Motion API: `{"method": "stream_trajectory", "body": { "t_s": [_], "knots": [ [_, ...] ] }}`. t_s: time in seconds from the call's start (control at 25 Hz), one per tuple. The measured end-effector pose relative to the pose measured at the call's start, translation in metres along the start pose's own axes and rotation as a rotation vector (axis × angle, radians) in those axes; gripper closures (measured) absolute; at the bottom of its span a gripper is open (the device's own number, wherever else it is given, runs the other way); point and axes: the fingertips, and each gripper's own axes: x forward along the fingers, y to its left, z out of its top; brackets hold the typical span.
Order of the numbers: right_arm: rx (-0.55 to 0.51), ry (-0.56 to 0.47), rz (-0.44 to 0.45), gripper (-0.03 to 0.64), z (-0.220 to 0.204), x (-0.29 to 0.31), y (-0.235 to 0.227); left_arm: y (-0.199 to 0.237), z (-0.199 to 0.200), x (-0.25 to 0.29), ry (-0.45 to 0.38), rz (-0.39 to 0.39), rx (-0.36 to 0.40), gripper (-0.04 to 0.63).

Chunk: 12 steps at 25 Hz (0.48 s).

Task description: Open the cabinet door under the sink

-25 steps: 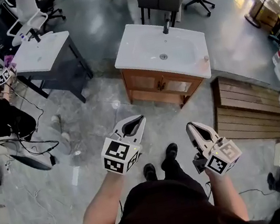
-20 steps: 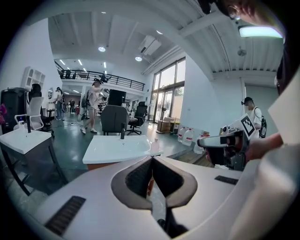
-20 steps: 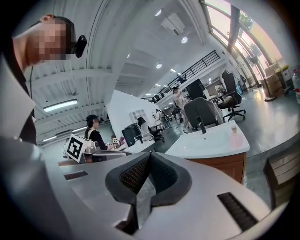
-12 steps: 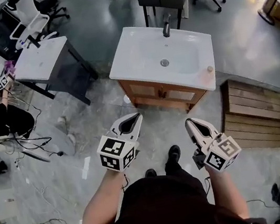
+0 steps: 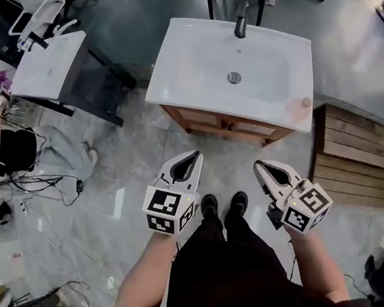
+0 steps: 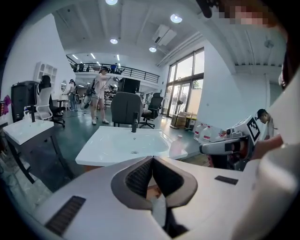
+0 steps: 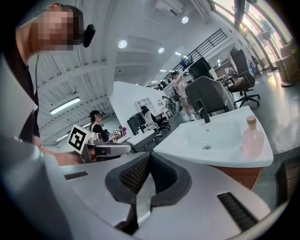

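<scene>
Seen from above, a person holds two claws over a grey floor. The left claw [image 5: 191,159] and the right claw [image 5: 260,168] are both fully closed and hold nothing. Ahead, well apart from them, the wooden cabinet [image 5: 225,123] under the white sink [image 5: 170,65] is shut. Reaching and opening its door remain to be done.

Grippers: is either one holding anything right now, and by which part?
Nothing is held. The left gripper and the right gripper both have their jaws shut and empty, and both are short of the sink cabinet.
</scene>
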Motion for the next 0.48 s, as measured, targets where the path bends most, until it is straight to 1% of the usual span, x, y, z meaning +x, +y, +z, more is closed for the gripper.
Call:
{"method": "stream_trajectory", "body": {
  "t_s": [0.24,0.36,0.48],
  "knots": [
    [0.045,0.073,-0.019,0.603,-0.031,0.047,-0.029,0.029,-0.038,0.046,0.041,-0.025,-0.045,0.578],
    [0.049,0.063,-0.024,0.603,-0.041,0.070,-0.041,0.042,-0.053,0.071,0.054,-0.037,-0.033,0.578],
    [0.054,0.062,-0.028,0.603,-0.059,0.089,-0.052,0.050,-0.068,0.087,0.061,-0.040,-0.021,0.578]
  ]
}}
